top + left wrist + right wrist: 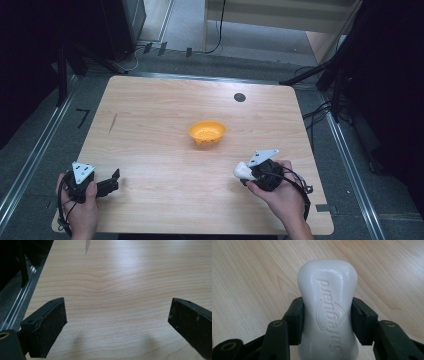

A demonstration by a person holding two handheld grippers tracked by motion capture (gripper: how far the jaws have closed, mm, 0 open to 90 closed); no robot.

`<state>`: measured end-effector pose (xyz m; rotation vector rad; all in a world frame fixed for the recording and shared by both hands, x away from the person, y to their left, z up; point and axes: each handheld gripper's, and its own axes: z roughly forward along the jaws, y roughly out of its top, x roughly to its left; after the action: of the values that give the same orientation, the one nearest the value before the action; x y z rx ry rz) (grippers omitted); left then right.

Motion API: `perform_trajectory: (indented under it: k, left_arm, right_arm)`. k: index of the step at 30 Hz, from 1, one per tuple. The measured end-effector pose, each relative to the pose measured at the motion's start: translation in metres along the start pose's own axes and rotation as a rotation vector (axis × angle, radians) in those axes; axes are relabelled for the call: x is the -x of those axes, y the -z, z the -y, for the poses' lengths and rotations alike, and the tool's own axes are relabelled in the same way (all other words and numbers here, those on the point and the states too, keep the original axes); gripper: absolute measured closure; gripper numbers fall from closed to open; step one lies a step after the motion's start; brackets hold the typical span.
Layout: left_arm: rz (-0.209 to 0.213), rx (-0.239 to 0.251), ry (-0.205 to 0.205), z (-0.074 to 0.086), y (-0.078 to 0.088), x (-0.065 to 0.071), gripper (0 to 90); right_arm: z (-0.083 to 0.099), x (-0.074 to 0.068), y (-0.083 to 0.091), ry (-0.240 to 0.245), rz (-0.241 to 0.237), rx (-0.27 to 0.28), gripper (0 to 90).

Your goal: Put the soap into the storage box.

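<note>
Soap bar held in the right gripper

The right gripper (327, 322) has its jaws clamped on a white soap bar (328, 302); the left gripper (117, 322) has its jaws wide over bare surface (120, 277).

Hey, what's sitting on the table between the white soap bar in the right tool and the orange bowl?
Nothing: in the high view, bare wood separates the soap bar, clamped in the right tool, from the orange bowl.
</note>
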<state>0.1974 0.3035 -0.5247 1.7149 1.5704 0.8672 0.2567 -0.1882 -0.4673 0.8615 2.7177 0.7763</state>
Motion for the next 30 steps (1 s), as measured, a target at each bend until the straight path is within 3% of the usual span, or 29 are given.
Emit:
perform_trajectory:
  k: [3, 9, 15, 30]
  left_arm:
    - [0.002, -0.001, 0.001, 0.000, 0.000, 0.000, 2.4]
    - [0.002, -0.005, -0.001, 0.000, 0.000, 0.000, 2.3]
    - [0.005, -0.004, 0.000, 0.000, 0.000, -0.001, 2.4]
    - [0.006, -0.003, 0.002, 0.000, 0.000, 0.000, 2.4]
  right_arm:
    - [-0.006, 0.004, 0.001, 0.028, -0.004, -0.001, 50.7]
    - [-0.012, 0.010, 0.002, 0.020, -0.018, 0.012, 50.6]
    - [-0.020, 0.018, 0.001, 0.043, -0.032, 0.010, 50.6]
    - [-0.034, 0.027, -0.002, 0.090, -0.019, -0.004, 50.7]
